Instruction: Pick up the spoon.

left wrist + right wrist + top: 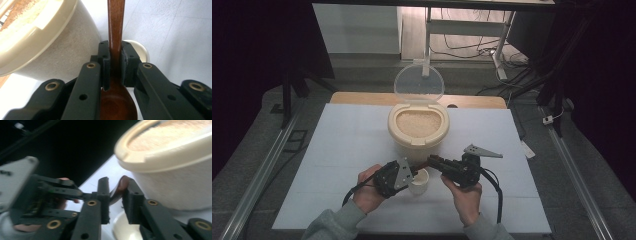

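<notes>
Nearest me, my left claw (115, 62) was clenched on the brown wooden spoon (116, 30), its handle running straight out between the jaws and its bowl lying back under them. My right claw (116, 195) stood parted around the handle's far end, not gripping. Both met over the small white cup (419, 183), just in front of the open rice container (418, 126). The white worktop (337, 150) lay open on either side.
</notes>
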